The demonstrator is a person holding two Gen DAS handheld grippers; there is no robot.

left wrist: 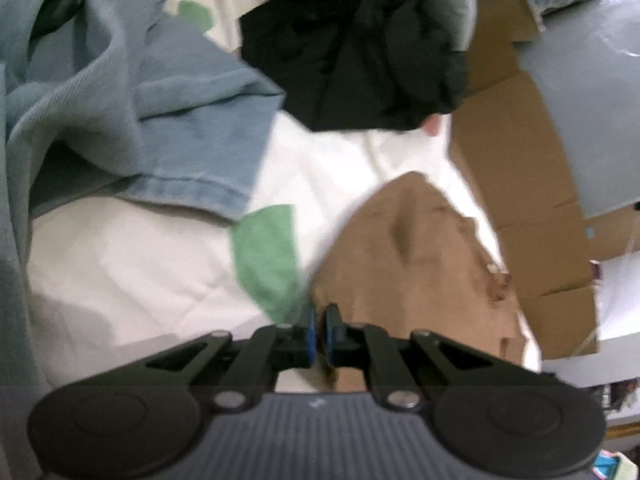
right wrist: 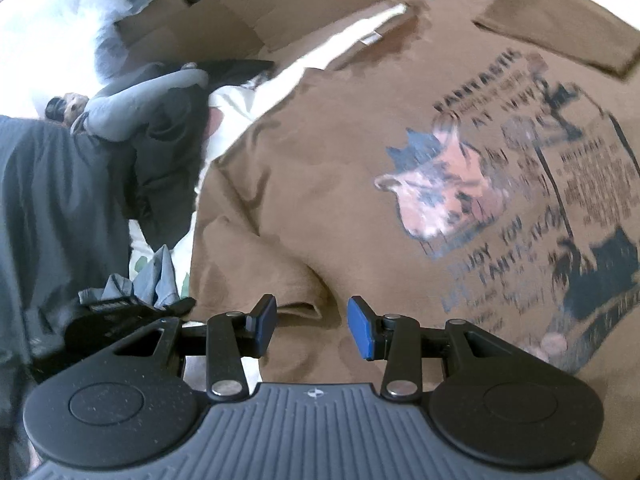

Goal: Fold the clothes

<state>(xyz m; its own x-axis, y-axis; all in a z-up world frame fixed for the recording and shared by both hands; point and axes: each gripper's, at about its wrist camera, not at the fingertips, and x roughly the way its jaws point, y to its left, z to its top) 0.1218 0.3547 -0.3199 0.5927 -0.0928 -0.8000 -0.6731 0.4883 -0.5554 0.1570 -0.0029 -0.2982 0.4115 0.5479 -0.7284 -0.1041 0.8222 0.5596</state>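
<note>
A white bedsheet with green patches covers the work surface, with flattened cardboard lying along its far edge. On it, the left gripper is clenched, its blue pads nearly touching, right at the near edge of the brown T-shirt; whether cloth is pinched between them, the blur won't let anyone say. Just left of that shirt corner sits one of the sheet's green patches. Beyond the shirt, further left, a light blue denim garment lies crumpled, its hem towards the shirt. Behind the shirt, a black garment is heaped up.

Over to the right gripper: jaws spread wide, nothing between them, hanging just above the brown T-shirt near a sleeve fold. The shirt lies print-side up, its graphic of a faded pinkish figure and dark lettering off to the right of the gripper. Left of the shirt a dark padded garment lies with a grey sleeve across it.
</note>
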